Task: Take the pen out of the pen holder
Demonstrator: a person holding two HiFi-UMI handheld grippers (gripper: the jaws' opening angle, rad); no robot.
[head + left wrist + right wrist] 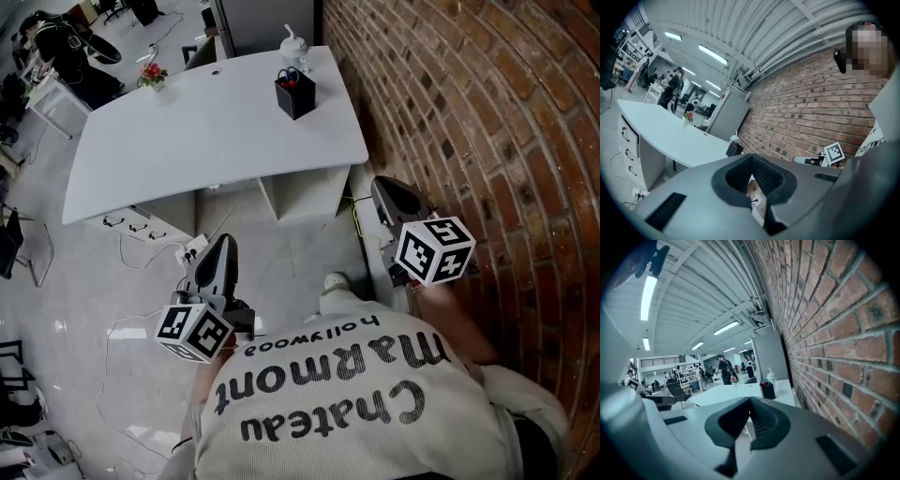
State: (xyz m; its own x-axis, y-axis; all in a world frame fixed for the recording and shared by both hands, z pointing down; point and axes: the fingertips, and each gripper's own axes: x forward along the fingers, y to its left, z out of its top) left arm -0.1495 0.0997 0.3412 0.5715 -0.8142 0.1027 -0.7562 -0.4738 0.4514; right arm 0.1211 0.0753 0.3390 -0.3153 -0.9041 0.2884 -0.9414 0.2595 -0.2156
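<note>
Pen [291, 77]: in the black pen holder [295, 94]. Only blue and red tops show above the rim, too small to tell which one is the pen. Nothing touching it.

Holder stands upright on the white table [187, 141], near the far right corner, on the brick wall [469, 112] side. White pump bottle [292, 45] is just behind it. Small pot of flowers [152, 75] sits at the far left edge, well apart from the holder.

My left gripper [223, 246]: low over the floor in front of the table, well short of its near edge. Left gripper view shows the pads pressed together at the tips with nothing between them, and floor showing through the slot below. Its marker cube [194, 331] is close to my shirt.

My right gripper [382, 185]: just beside the brick wall, near the table's right front corner, also well apart from the holder. Jaws pressed together and empty. Its marker cube [435, 249] sits behind the jaws. In the right gripper view the holder appears ahead, above the jaw tips, with the bottle beside it.

Loose cables [141, 253] lie on the floor under the table's left part. People are at desks in the background.
</note>
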